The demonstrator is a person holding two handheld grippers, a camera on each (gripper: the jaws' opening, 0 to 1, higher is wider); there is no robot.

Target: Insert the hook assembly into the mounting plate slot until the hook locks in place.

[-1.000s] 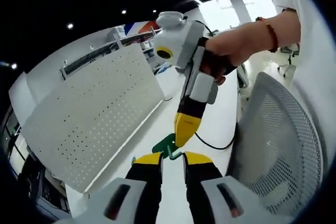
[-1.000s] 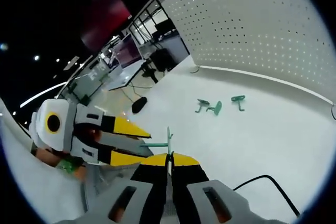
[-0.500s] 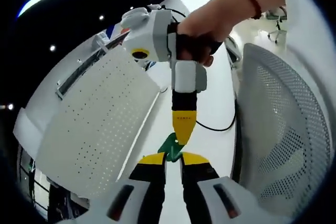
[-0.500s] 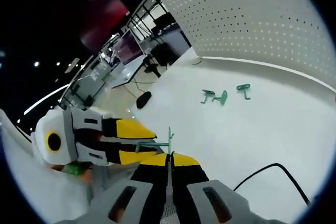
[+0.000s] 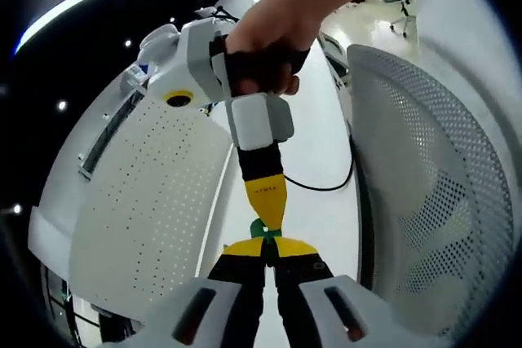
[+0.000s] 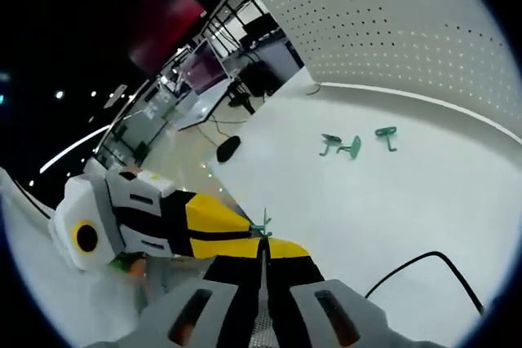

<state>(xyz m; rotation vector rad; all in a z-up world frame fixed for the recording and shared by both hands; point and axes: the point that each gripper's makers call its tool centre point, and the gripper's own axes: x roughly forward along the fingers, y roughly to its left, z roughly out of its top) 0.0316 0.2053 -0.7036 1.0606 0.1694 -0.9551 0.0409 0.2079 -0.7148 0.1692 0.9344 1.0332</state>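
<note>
A small green hook assembly (image 5: 263,229) is pinched between both grippers above the table. In the left gripper view my left gripper (image 5: 265,244) is shut on it, and the right gripper (image 5: 266,211), held by a hand, comes down from above with its yellow tip on the same piece. In the right gripper view my right gripper (image 6: 263,244) is shut on the thin green piece (image 6: 261,225), with the left gripper (image 6: 251,232) meeting it from the left. The white perforated mounting plate (image 5: 139,209) (image 6: 408,30) stands upright behind the table.
Two or three loose green hooks (image 6: 342,146) (image 6: 386,134) lie on the white table (image 6: 391,201) near the plate's foot. A black cable (image 6: 424,270) (image 5: 326,185) trails across the table. A grey mesh chair back (image 5: 424,160) stands close on the right. A dark oval object (image 6: 228,148) lies at the table's far edge.
My left jaws, open a second ago, have shut on the green hook that the right gripper holds. The two grippers have drawn closer, tip to tip.
</note>
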